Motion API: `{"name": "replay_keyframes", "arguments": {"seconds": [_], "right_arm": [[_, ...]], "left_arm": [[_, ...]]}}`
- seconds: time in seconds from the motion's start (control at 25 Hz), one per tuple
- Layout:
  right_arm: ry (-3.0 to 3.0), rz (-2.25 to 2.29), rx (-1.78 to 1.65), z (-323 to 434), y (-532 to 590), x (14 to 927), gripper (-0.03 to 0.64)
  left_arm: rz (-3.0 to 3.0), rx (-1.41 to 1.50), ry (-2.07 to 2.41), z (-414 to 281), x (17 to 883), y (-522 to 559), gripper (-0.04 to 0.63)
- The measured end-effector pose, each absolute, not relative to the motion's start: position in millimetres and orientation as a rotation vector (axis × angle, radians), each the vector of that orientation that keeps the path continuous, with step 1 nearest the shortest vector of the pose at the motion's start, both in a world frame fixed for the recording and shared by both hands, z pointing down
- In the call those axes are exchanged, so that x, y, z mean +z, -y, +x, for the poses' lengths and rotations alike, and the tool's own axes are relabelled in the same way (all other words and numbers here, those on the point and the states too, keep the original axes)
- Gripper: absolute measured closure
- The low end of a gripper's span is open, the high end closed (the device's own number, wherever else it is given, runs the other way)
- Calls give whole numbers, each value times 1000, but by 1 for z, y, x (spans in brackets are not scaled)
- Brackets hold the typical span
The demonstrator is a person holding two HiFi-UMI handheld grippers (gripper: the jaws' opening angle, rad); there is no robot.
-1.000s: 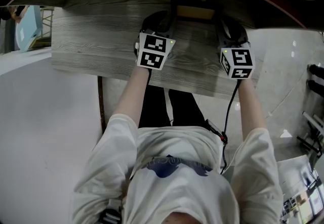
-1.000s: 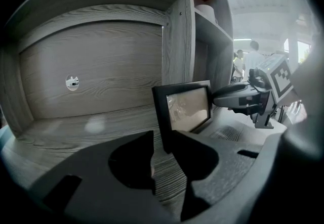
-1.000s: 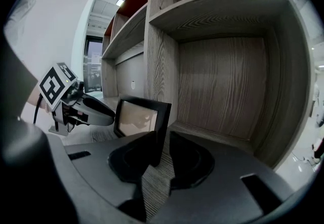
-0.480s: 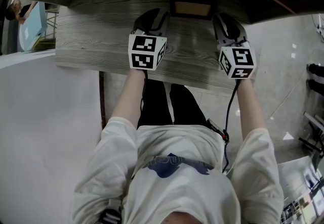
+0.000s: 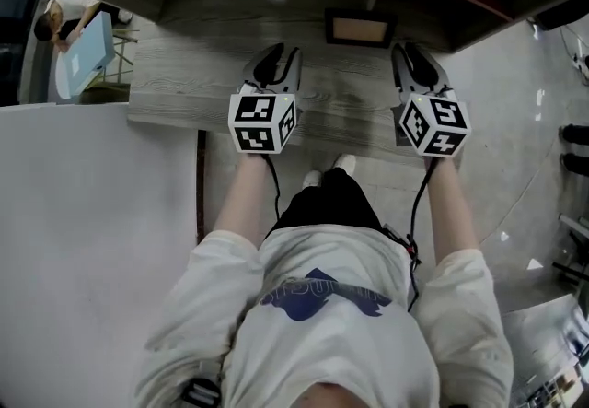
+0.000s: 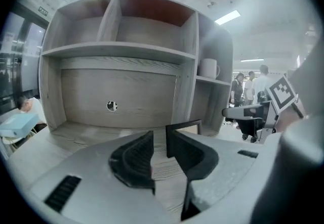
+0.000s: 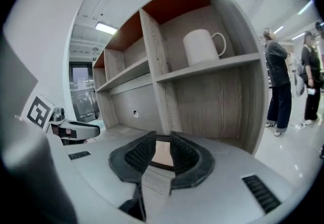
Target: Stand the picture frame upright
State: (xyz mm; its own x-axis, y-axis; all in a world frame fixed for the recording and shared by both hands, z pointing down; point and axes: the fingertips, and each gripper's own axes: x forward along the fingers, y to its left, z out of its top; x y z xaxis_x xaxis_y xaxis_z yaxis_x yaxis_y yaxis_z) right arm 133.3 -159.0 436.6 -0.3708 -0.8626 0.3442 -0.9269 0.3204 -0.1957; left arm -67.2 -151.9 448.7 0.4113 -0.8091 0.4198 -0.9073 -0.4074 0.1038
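Note:
The picture frame [image 5: 361, 29], dark-rimmed with a tan face, stands upright on the wooden desk [image 5: 193, 88] at the foot of the shelf divider. My left gripper [image 5: 276, 61] hovers to its lower left, open, with nothing between the jaws. My right gripper [image 5: 411, 56] hovers to its lower right, also open and empty. Neither touches the frame. In the left gripper view the frame [image 6: 185, 127] shows just beyond the left gripper [image 6: 159, 142]. In the right gripper view the frame [image 7: 161, 157] appears through the gap of the right gripper [image 7: 162, 138].
A wooden shelf unit [image 6: 119, 51] rises at the back of the desk, with a white mug [image 7: 201, 46] on its right shelf. The desk's front edge [image 5: 313, 146] lies under my wrists. People stand in the background [image 7: 277, 81].
Both grippers have drawn back toward me and risen away from the frame's sides. The frame stays standing by the divider.

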Motion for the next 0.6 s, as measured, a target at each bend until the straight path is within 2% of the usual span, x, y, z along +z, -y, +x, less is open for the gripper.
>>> {"name": "replay_keyframes", "arguments": {"seconds": [0.16, 0.32, 0.48, 0.6], "right_arm": [[2342, 1725, 478, 126, 138, 412, 539], [2306, 1836, 347, 122, 114, 377, 605], [2314, 1931, 212, 109, 87, 337, 618], [2309, 1988, 110, 99, 69, 308, 618]], "left_arm": [[2373, 413, 1476, -77, 431, 128, 503], [2430, 366, 1490, -78, 403, 110, 503], [2503, 249, 1574, -83, 360, 93, 584], [2563, 123, 1633, -84, 323, 80, 588]]}}
